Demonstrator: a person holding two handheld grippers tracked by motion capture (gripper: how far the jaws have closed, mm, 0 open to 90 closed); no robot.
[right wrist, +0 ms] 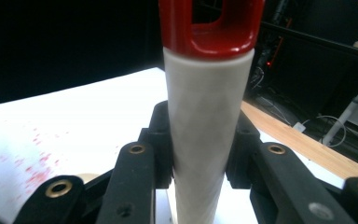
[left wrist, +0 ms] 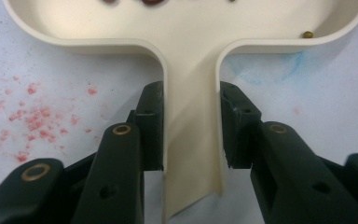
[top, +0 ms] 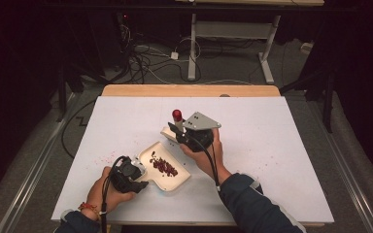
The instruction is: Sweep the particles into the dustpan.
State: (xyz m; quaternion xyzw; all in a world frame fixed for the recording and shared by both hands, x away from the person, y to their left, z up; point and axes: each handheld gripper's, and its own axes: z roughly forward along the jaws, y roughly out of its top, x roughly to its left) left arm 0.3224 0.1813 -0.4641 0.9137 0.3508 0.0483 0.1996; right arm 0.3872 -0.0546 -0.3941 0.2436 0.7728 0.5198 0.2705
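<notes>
I have the left claw [left wrist: 191, 128] clamped on the tray's handle [left wrist: 191, 140], near-left counter; right claw [right wrist: 198, 144] clamped on the red-capped tube [right wrist: 205, 116]. Likely pouring step; next, tilt tube over tray [top: 175, 182].

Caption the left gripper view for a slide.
Left gripper clamps the cream tray's handle on a red-speckled white table.
</notes>
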